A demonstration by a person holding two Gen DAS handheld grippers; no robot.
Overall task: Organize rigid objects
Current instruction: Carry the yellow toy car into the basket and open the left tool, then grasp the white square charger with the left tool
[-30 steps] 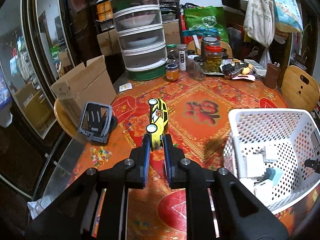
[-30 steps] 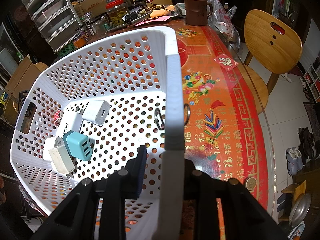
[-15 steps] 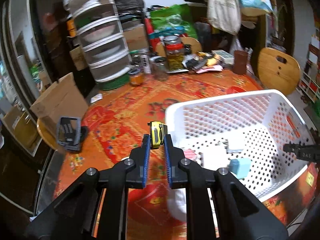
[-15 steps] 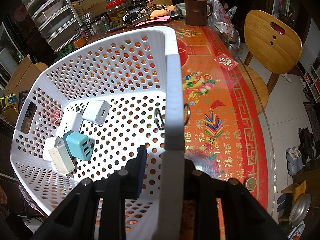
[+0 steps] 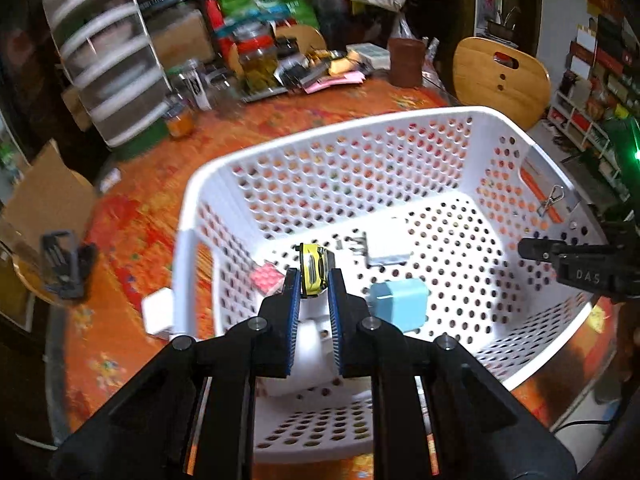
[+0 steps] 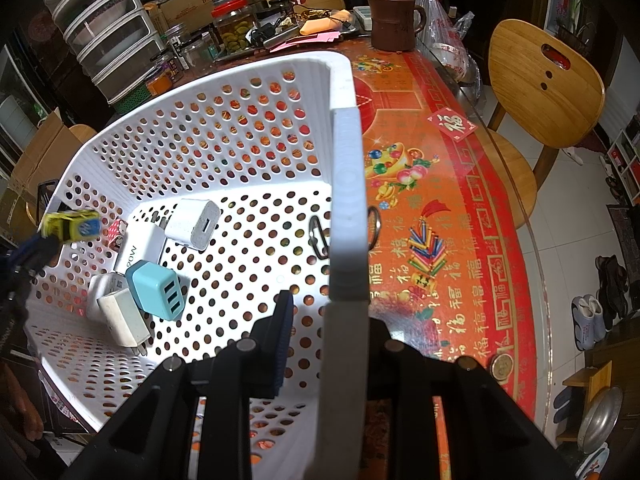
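Note:
My left gripper (image 5: 313, 280) is shut on a yellow toy car (image 5: 313, 273) and holds it above the inside of the white perforated basket (image 5: 320, 136). The car also shows in the right wrist view (image 6: 72, 227) over the basket's left wall. My right gripper (image 6: 326, 312) is shut on the basket's right rim (image 6: 347, 184). In the basket lie a light blue charger (image 6: 157, 289), white chargers (image 6: 196, 227) and a small pink item (image 5: 266, 278).
The red patterned table (image 6: 440, 208) holds jars (image 5: 260, 60), a stacked drawer unit (image 5: 108, 76), a brown mug (image 6: 394, 20) and a black phone stand (image 5: 64, 260). A white block (image 5: 158, 314) lies outside the basket's left wall. Wooden chairs (image 6: 548, 92) stand at the right.
My left gripper has carried the yellow car rightward from above the table to over the basket's inside. My right gripper has kept its hold on the basket rim.

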